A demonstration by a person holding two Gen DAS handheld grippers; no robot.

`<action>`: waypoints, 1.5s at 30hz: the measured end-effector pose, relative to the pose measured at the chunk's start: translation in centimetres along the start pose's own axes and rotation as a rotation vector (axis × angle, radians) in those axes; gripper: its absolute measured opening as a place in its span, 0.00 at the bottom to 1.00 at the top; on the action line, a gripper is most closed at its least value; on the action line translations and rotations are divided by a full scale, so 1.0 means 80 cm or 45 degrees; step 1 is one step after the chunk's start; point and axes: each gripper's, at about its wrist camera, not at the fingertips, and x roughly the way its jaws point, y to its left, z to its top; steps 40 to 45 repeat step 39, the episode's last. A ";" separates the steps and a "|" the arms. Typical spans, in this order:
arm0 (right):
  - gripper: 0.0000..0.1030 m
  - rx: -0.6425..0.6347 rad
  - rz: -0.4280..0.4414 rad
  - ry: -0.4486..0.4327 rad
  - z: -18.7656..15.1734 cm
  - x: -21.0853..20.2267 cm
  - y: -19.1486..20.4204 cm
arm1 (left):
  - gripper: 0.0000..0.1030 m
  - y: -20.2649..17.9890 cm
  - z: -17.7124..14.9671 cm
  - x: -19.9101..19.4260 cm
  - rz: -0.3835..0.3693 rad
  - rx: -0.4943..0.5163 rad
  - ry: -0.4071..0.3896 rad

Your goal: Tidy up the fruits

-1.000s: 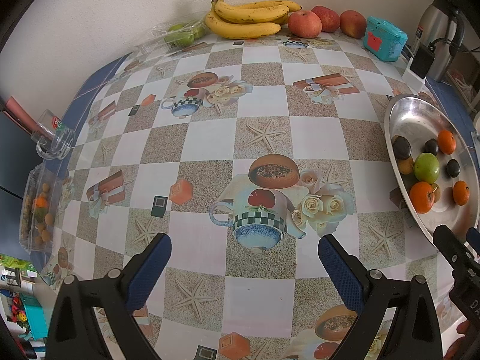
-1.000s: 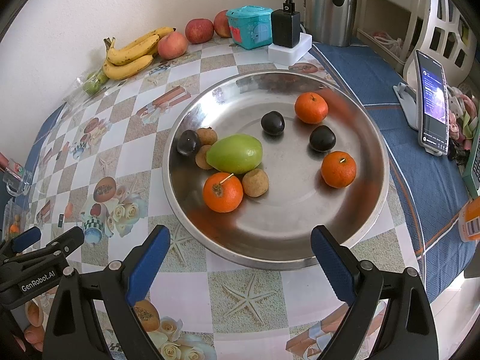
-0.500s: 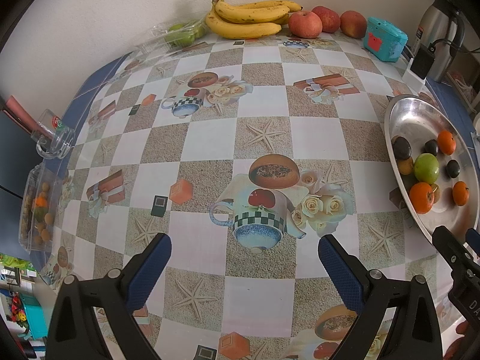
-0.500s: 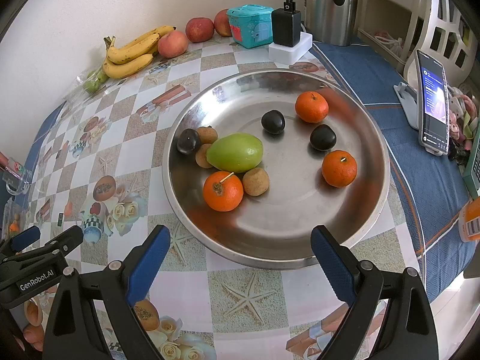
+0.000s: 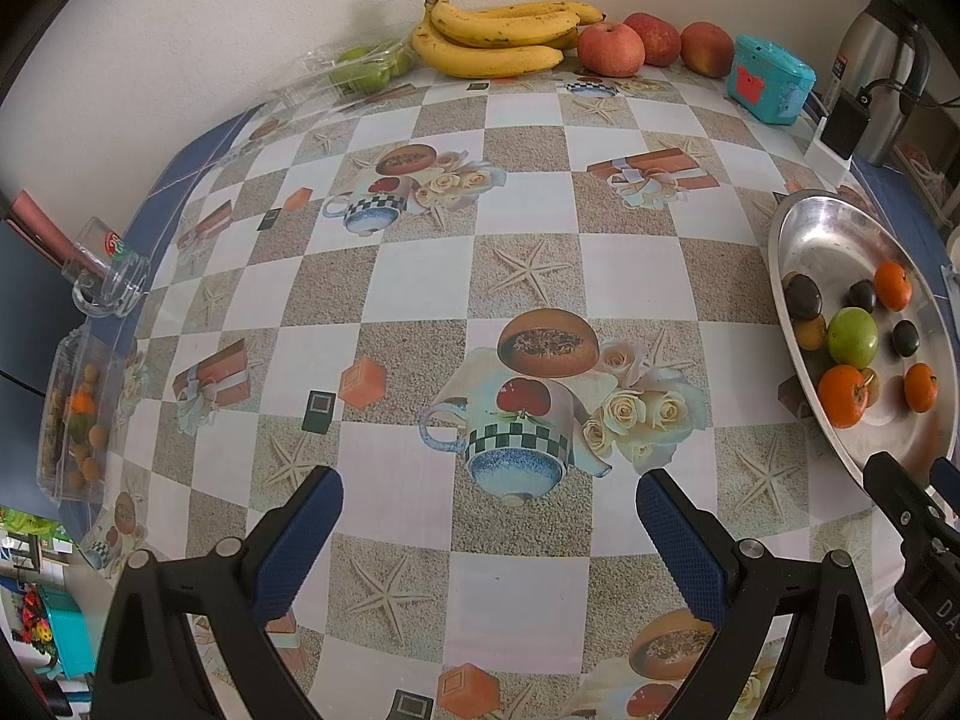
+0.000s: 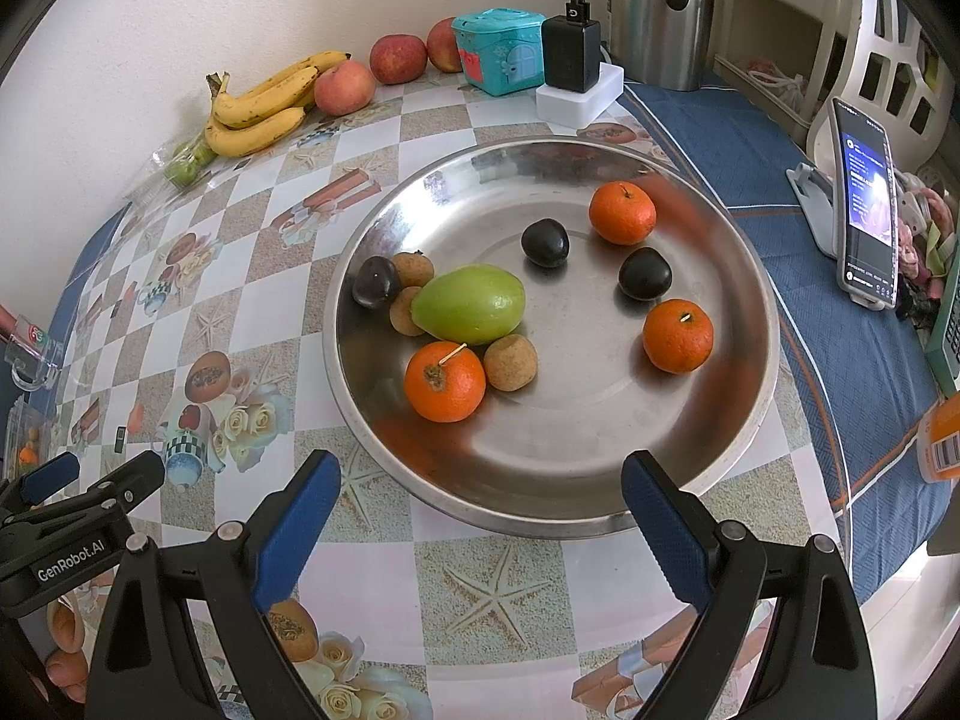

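A round steel tray [image 6: 600,504] [image 5: 798,222] holds three oranges [image 6: 444,381], a green mango [image 6: 469,303], three dark plums [image 6: 545,243] and three small brown fruits [image 6: 510,362]. My right gripper [image 6: 480,510] hovers open over the tray's near rim, holding nothing. My left gripper [image 5: 489,516] stands open above the patterned tablecloth, left of the tray, also with nothing in it. Bananas [image 5: 498,36] [image 6: 258,108] and three apples [image 5: 609,48] [image 6: 345,87] lie along the back wall.
A teal box [image 6: 498,51], a charger on a white block [image 6: 573,78] and a steel kettle [image 6: 666,12] stand behind the tray. A phone on a stand [image 6: 864,204] is right. Clear packs of fruit [image 5: 78,414] [image 5: 360,69] and a glass mug [image 5: 111,279] sit left.
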 end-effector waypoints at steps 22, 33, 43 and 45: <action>0.92 0.000 0.000 0.001 0.000 0.000 0.001 | 0.97 0.002 0.000 0.001 -0.001 0.001 0.000; 0.92 0.000 0.000 0.002 0.001 0.000 0.001 | 0.97 0.002 -0.001 -0.001 -0.013 -0.004 -0.007; 0.92 0.000 -0.001 0.002 0.000 0.001 0.000 | 0.97 0.005 0.000 -0.002 -0.024 -0.034 -0.013; 0.92 0.000 -0.001 0.002 0.000 0.001 0.000 | 0.97 0.005 0.000 -0.002 -0.024 -0.034 -0.013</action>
